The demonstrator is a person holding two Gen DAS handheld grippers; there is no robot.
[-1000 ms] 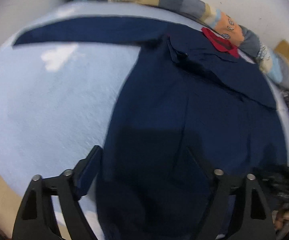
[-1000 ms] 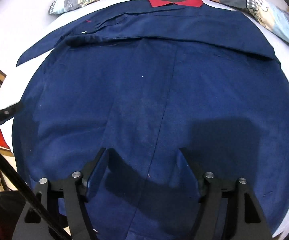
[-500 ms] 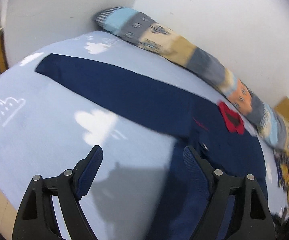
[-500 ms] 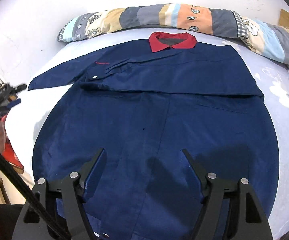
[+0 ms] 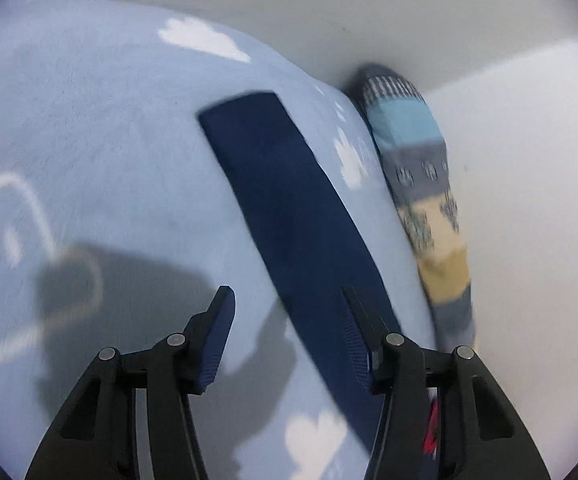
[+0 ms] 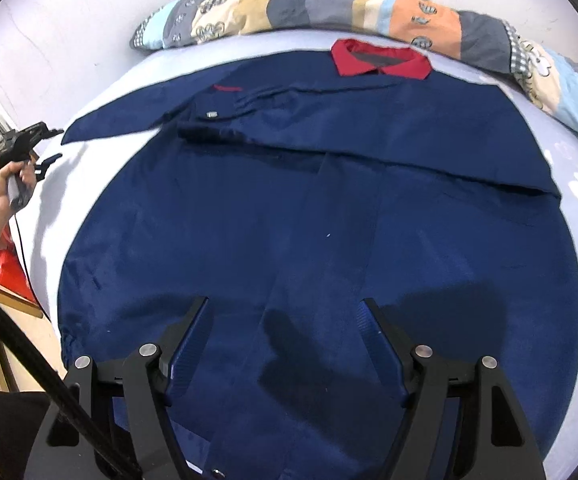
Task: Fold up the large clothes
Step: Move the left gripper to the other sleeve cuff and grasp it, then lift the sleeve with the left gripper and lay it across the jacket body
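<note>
Jaws closing on empty air, the left gripper (image 5: 285, 332) has swung from the navy coat (image 6: 309, 216) spread across the bed (image 5: 69, 128) to its outstretched sleeve (image 5: 289, 200) near the bed's edge, ready to fold it in, while the right gripper (image 6: 285, 340) hovers spread above the hem.

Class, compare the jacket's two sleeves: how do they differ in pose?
The left sleeve stretches straight out over the blue sheet, flat and single-layered. The right sleeve is folded across the jacket's chest, its cuff lying on the body. Both are navy.
</note>
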